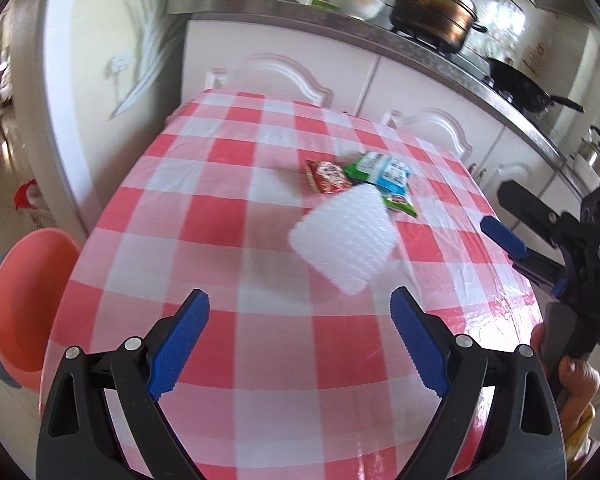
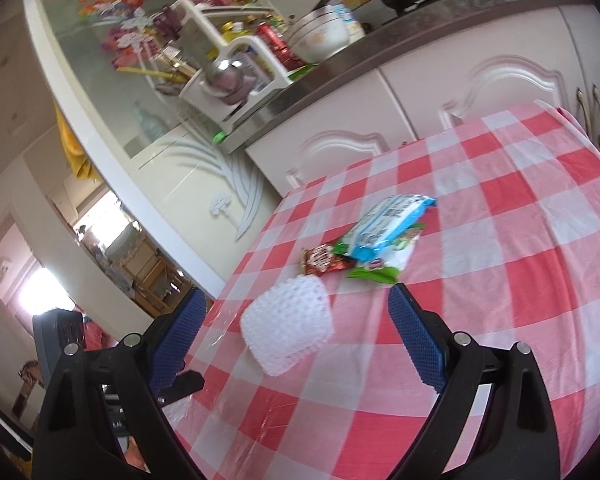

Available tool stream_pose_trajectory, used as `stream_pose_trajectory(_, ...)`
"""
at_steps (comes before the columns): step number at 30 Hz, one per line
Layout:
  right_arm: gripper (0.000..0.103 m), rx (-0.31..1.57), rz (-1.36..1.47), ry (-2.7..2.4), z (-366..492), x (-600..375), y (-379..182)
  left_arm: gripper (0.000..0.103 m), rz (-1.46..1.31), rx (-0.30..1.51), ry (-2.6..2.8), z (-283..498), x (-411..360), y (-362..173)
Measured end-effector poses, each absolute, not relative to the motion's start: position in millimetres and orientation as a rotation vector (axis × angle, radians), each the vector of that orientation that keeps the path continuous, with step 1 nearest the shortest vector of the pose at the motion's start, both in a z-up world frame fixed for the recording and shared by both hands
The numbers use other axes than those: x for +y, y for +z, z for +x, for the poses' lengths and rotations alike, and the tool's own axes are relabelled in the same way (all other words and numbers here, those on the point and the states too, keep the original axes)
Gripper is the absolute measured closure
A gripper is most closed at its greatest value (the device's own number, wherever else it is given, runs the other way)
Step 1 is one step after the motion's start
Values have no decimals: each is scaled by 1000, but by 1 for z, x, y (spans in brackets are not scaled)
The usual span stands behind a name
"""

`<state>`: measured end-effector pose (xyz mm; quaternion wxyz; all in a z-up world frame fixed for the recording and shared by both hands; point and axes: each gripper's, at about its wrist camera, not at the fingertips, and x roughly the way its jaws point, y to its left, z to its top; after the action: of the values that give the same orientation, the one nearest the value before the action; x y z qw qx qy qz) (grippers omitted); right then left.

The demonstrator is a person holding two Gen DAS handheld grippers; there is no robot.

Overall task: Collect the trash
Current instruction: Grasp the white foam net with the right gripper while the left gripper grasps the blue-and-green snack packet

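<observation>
Left tongs (image 1: pixel 300 340) spread wide at the bottom of the frame, nothing between them. Just above centre lies the white bubble-wrap pad (image 1: pixel 342 240), a rounded, dimpled rectangle on the red-and-white checked surface (image 1: pixel 204 216). Touching its upper edge are a red snack wrapper (image 1: pixel 327 177), a blue-and-white packet (image 1: pixel 384 172) and a green wrapper (image 1: pixel 400 205). Right tongs (image 2: pixel 298 340) are also gaping, the pad sitting between their blue tips. A pink basin (image 1: pixel 24 300) sits at lower left.

The bubble wrap pad (image 1: pixel 342 242) covers part of the green packet (image 1: pixel 400 203); wrapper print is unreadable.
</observation>
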<state>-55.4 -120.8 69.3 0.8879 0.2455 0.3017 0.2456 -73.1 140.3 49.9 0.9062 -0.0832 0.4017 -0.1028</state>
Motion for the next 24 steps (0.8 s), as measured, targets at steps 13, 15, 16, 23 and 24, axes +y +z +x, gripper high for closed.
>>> stream_pose_trajectory(13, 10, 659, 613, 463, -41, -165, 54, 12, 67, 788, -324, -30, 94, 42)
stream_pose_trajectory(15, 10, 663, 618, 462, -40, -167, 53, 12, 72, 789, -341, -22, 91, 39)
stream_pose_trajectory(16, 10, 665, 622, 461, -39, -168, 52, 12, 66, 796, -362, -17, 90, 37)
stream_pose_trajectory(23, 10, 673, 625, 449, -36, -175, 49, 12, -32, 852, -511, -14, 62, 24)
stream_pose_trajectory(24, 10, 673, 624, 448, -35, -176, 49, 12, -46, 863, -552, -16, 53, 21)
